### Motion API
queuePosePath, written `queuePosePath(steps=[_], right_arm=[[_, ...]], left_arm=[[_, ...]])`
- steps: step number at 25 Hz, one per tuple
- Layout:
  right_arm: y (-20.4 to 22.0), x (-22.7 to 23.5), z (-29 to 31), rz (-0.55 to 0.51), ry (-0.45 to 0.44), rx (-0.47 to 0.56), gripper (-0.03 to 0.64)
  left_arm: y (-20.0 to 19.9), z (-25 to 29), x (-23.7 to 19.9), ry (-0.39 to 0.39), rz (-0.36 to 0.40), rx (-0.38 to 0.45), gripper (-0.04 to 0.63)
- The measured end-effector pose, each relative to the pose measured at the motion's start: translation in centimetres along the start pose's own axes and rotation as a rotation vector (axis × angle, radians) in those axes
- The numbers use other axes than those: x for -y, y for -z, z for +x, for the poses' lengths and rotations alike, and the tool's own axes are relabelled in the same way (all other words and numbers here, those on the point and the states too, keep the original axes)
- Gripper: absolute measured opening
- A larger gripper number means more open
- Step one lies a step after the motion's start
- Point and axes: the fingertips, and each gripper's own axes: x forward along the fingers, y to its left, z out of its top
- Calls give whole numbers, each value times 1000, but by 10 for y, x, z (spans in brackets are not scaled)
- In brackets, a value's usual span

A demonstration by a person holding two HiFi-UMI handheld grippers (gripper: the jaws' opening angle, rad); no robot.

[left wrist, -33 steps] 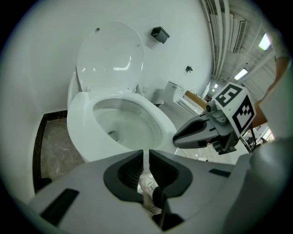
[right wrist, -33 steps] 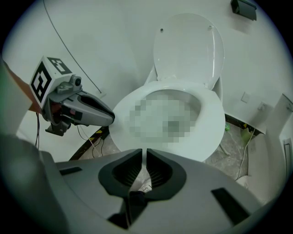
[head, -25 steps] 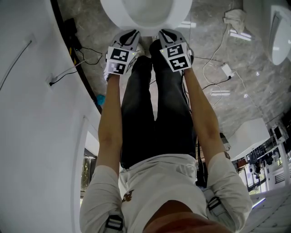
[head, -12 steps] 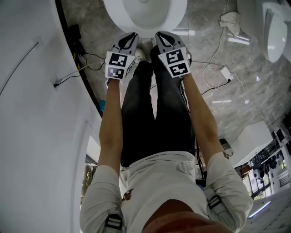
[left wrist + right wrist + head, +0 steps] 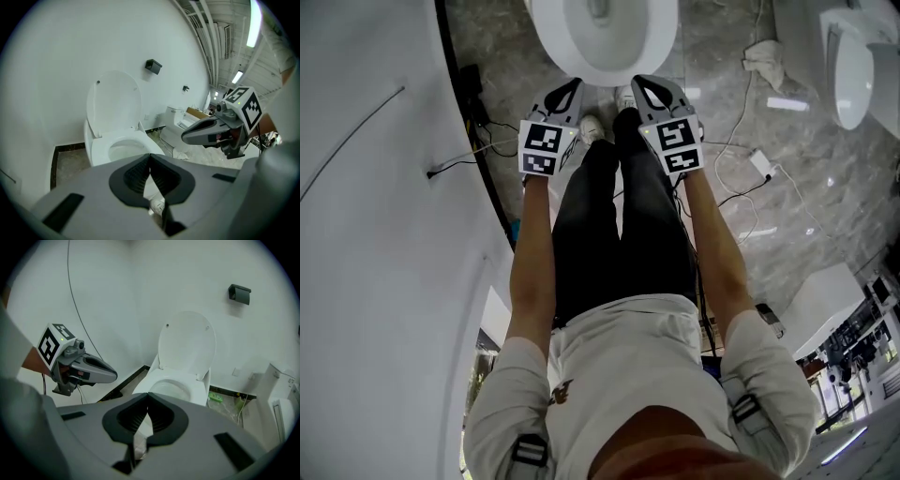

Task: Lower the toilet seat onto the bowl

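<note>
The left gripper (image 5: 570,86) and the right gripper (image 5: 642,82) are held side by side just short of the toilet and apart from it. Both pairs of jaws have just been closed and are clenched on nothing. Beyond them, the toilet seat (image 5: 609,64) is seen lying flat on the bowl (image 5: 96,152). Farther back, the lid (image 5: 114,101) is stood upright against the white wall (image 5: 70,56).

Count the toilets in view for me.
2. One toilet is straight ahead, at the top centre of the head view. The second toilet is off to the right, in that view's upper right corner. Others may lie outside the frames.
</note>
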Motion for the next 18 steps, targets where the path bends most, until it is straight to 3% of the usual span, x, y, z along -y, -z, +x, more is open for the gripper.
queuePosePath(steps=[10, 18], right_arm=[[-82, -18, -79, -32, -2, 134, 21], [-133, -22, -136, -63, 36, 173, 21]], left_arm=[[-89, -76, 25, -11, 56, 123, 25], [-154, -127, 44, -15, 91, 215, 25]])
